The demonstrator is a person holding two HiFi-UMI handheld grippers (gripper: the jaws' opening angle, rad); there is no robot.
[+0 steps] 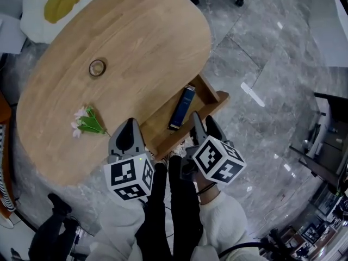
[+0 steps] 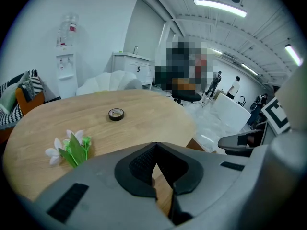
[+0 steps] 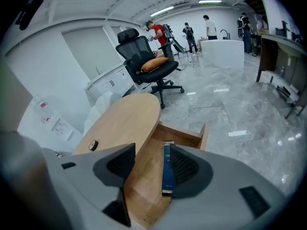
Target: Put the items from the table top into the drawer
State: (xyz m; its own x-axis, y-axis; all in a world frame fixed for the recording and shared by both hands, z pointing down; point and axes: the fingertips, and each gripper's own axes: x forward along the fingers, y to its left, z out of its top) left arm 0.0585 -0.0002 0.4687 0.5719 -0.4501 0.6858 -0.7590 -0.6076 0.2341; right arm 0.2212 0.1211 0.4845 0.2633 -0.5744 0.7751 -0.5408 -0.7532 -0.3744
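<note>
A blue box [image 1: 182, 106] is lying in the drawer [image 1: 220, 98] beneath the wide-apart, empty right tongs [image 3: 151, 152], while a tape roll [image 1: 97, 68] and a flower [image 1: 87, 123] are waiting beyond the closed left tongs [image 2: 154, 150].

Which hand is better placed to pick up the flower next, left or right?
Left. The left gripper sits over the table close to the flower, though its jaws are shut and must open first. The right gripper hangs open over the drawer by the blue box, farther away.

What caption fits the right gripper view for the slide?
Right gripper, jaws open, over the open drawer holding a blue box; tape roll on the table.
</note>
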